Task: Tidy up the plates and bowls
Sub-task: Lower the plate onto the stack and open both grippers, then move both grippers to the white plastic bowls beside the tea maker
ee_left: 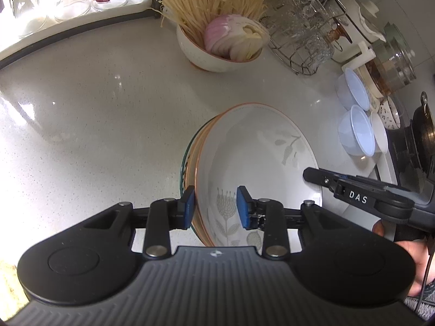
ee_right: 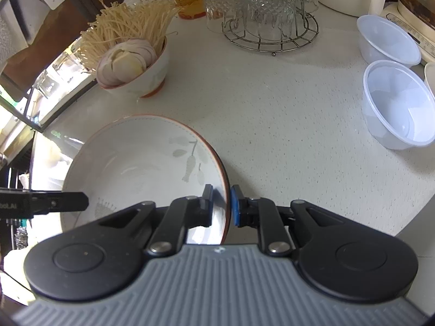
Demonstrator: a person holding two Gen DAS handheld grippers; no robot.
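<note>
A stack of white plates [ee_left: 258, 146] with orange rims and grey flower prints is held tilted above the counter; a green-rimmed plate [ee_left: 182, 168] shows at its left edge. My left gripper [ee_left: 216, 207] is shut on the stack's left rim. My right gripper [ee_right: 220, 206] is shut on the right rim of the top plate [ee_right: 141, 163]. The right gripper also shows in the left wrist view [ee_left: 326, 179], and the left gripper's finger shows in the right wrist view [ee_right: 62, 201].
A bowl of sliced onion and enoki mushrooms [ee_left: 225, 40] [ee_right: 136, 65] stands behind. Glass cups sit on a wire rack [ee_right: 269, 19]. Two clear plastic bowls [ee_right: 397, 103] stand at right. Upturned glasses sit on a tray [ee_left: 54, 2] at far left. The speckled white counter [ee_left: 95, 108] spreads left.
</note>
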